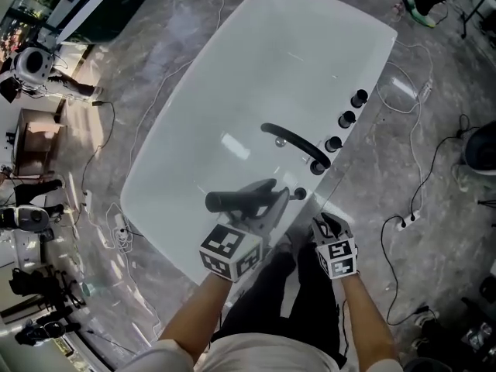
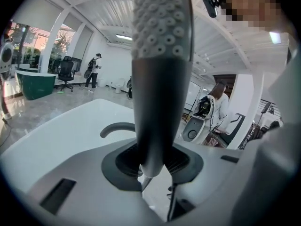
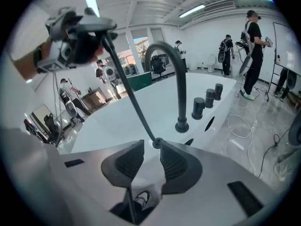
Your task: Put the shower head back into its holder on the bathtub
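Observation:
The dark grey shower head (image 1: 236, 200) lies across my left gripper (image 1: 260, 201), low over the near end of the white bathtub (image 1: 232, 91). In the left gripper view its handle (image 2: 157, 102) stands upright between the pads, with the nozzle face at the top; my left gripper (image 2: 153, 161) is shut on it. A thin black hose (image 3: 131, 100) runs from it down to the round holder (image 3: 157, 143) on the tub rim, the dark spot (image 1: 300, 194) in the head view. My right gripper (image 1: 325, 225) hovers by that rim; my right gripper (image 3: 152, 147) is open, with nothing between its pads.
A black arched faucet spout (image 1: 298, 144) and several black knobs (image 1: 346, 119) stand on the rim beyond the holder. Cables and a power strip (image 1: 403, 222) lie on the marble floor to the right. People stand far off (image 3: 254, 36).

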Motion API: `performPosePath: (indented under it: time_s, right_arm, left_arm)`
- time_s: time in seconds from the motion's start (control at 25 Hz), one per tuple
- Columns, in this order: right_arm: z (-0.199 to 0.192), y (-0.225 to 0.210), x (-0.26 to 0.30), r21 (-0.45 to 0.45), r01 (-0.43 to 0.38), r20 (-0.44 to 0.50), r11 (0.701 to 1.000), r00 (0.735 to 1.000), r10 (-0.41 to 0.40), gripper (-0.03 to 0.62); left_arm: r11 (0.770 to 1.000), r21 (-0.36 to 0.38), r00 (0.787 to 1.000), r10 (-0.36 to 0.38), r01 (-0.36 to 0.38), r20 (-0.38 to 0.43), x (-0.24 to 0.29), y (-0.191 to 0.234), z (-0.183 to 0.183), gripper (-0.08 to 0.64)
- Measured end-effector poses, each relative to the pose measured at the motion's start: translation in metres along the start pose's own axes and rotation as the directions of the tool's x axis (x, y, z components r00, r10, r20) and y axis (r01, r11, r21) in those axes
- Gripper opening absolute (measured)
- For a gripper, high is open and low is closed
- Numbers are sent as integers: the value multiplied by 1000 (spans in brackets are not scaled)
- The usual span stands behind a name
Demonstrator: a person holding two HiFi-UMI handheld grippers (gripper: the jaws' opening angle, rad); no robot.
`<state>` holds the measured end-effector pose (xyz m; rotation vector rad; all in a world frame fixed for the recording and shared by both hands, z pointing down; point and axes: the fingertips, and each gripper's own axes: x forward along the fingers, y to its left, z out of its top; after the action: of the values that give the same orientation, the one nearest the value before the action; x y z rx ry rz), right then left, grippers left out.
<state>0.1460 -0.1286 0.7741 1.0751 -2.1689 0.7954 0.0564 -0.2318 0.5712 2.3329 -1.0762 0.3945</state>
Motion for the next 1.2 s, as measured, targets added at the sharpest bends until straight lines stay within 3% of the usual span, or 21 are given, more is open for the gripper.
performPosePath:
  time_s: [0.24, 0.56, 0.8, 1.2]
  right_arm:
    - [18, -1, -69, 70, -23, 93, 997, 996, 17, 104]
    - [41, -20, -107, 105, -80, 149, 991, 987, 64, 104]
    - [30, -27, -97, 153, -86, 160, 985, 985, 61, 104]
    - [17, -25, -69, 157, -85, 163, 984, 985, 59, 103]
  left_arm:
    - [995, 93, 998, 32, -28, -47, 41, -14, -40, 115]
    - [981, 182, 988, 91, -67, -124, 92, -17, -113, 115]
    - [970, 237, 981, 99, -58, -165, 128, 0, -162, 115]
    - [959, 280, 967, 111, -44, -229, 155, 27, -229, 115]
